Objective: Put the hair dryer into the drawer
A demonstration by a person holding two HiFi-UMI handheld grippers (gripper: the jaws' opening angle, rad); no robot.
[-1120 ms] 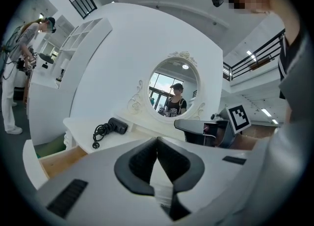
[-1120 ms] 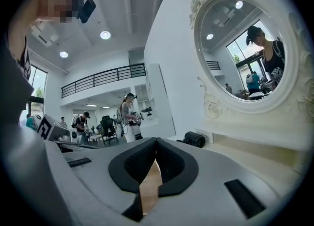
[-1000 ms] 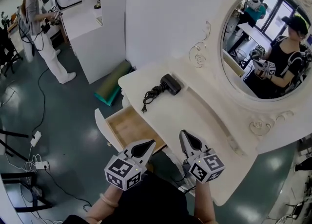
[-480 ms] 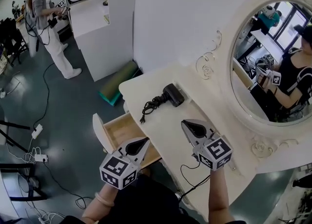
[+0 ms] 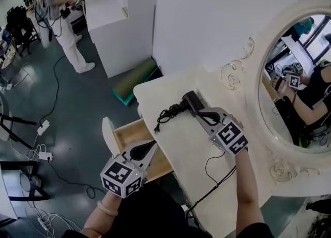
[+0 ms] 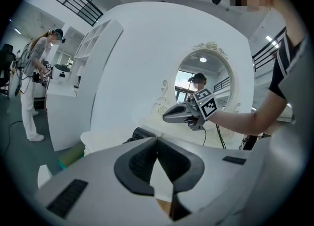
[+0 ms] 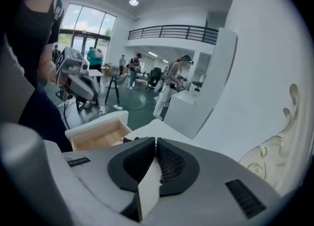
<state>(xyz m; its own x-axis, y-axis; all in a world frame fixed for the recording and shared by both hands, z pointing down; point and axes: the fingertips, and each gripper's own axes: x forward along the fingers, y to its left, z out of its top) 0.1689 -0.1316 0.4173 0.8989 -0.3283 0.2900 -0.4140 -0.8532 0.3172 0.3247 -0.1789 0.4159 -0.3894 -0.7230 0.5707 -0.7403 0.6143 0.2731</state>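
We see one black hair dryer (image 5: 190, 99), its cord (image 5: 166, 114) bunched, mid-frame; one open drawer (image 5: 133, 134) lower left; our left gripper (image 5: 151, 145) and right gripper (image 5: 200, 113) both closed, empty.

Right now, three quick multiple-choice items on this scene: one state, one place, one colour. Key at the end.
1. The drawer is: A) shut B) pulled open C) lifted out entirely.
2. The hair dryer is: A) in the drawer B) held up in the air C) lying on the white tabletop.
3. The hair dryer's body is: A) white B) black C) pink.

Key:
1 B, its wooden inside shows, pulled out from the table's front.
2 C, it rests on the top, outside the drawer.
3 B, it is dark against the white top.
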